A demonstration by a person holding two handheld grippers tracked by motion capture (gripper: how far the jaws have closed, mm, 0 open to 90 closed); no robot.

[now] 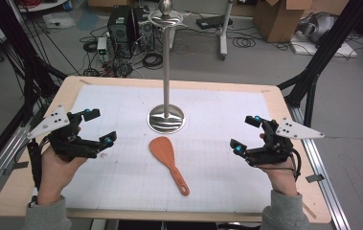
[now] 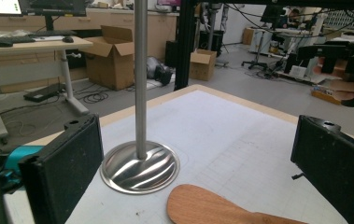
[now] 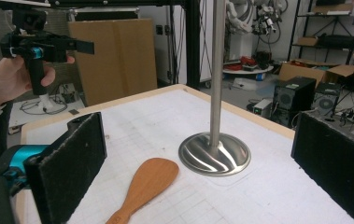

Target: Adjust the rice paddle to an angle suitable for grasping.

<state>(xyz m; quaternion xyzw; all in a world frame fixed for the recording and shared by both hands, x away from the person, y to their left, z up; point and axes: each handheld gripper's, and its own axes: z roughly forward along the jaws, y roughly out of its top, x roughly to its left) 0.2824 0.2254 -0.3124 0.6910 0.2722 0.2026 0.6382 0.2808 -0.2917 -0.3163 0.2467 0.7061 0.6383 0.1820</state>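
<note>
- The wooden spatula (image 1: 168, 162) lies flat on the white gridded mat (image 1: 121, 182), near the middle of the table (image 1: 6, 201), with its broad blade toward the far side and its handle toward the person.
- The blade end sits just in front of the round metal base of the stand (image 1: 166, 118), close to it but apart; the stand's pole rises straight up from the base.
- The left gripper (image 1: 98, 127) is held in the person's left hand (image 1: 57, 167) above the left part of the mat, well apart from the spatula. Its jaws stand wide apart with nothing between them.
- In the left gripper view the stand's base and the tip of the spatula's blade (image 2: 212, 207) show between the two black jaws, farther off on the table.
- The right gripper (image 1: 246, 133) is held in the right hand (image 1: 279, 175) above the right part of the mat, also well apart from the spatula. Its jaws are spread wide and hold nothing.
- In the right gripper view the spatula (image 3: 149, 184) lies between the jaws' lines of sight, left of the stand's base (image 3: 214, 154); the left gripper (image 3: 39, 46) shows farther off at the upper left.
</note>
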